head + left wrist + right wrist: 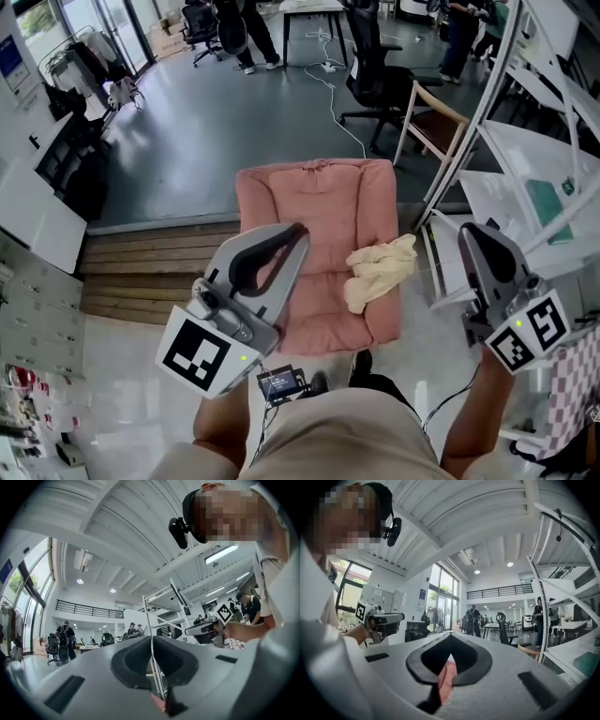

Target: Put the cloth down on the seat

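A pale yellow cloth (380,269) lies crumpled on the right half of the pink padded seat (314,211), with no gripper touching it. My left gripper (299,230) hovers over the seat's left half, left of the cloth, its jaws shut and empty. In the left gripper view its jaws (152,640) meet in one line, aimed level across the room. My right gripper (468,233) is held right of the seat and clear of the cloth, also shut with nothing in it. The right gripper view shows its closed jaws (449,635) with a sliver of pink seat (446,682) below.
A white metal rack (525,183) stands close on the right of the seat. Behind it are a wooden chair (433,120) and a black office chair (373,75). A wooden step (141,272) runs along the left. People stand at desks far back.
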Motion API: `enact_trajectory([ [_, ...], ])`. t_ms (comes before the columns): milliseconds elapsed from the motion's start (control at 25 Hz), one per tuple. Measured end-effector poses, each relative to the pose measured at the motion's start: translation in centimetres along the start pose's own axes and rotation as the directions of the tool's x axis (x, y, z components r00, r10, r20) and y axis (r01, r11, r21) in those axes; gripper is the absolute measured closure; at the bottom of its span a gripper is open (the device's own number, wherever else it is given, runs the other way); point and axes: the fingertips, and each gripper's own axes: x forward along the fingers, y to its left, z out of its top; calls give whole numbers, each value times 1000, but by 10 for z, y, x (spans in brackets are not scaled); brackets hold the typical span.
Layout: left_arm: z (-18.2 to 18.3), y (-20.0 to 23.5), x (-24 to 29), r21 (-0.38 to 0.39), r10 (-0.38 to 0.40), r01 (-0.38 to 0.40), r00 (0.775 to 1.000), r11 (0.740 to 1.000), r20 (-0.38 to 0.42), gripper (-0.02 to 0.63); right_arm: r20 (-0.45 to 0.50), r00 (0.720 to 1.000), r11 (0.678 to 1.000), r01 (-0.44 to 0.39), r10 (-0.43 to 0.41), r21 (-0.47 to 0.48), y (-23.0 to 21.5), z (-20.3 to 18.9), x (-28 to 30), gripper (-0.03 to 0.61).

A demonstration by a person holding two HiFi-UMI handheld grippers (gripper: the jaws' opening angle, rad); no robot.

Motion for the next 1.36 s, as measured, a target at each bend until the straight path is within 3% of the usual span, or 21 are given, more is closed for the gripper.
enact_trajectory([
  [440, 19, -20, -20, 53, -25, 24, 1000, 998, 16, 597, 18, 1000, 998, 18, -17, -54, 18, 16, -24, 588],
  [1360, 4, -29, -4, 37, -49, 49, 999, 998, -16, 597, -17, 999, 998, 49, -50, -50, 6, 4, -37, 588],
])
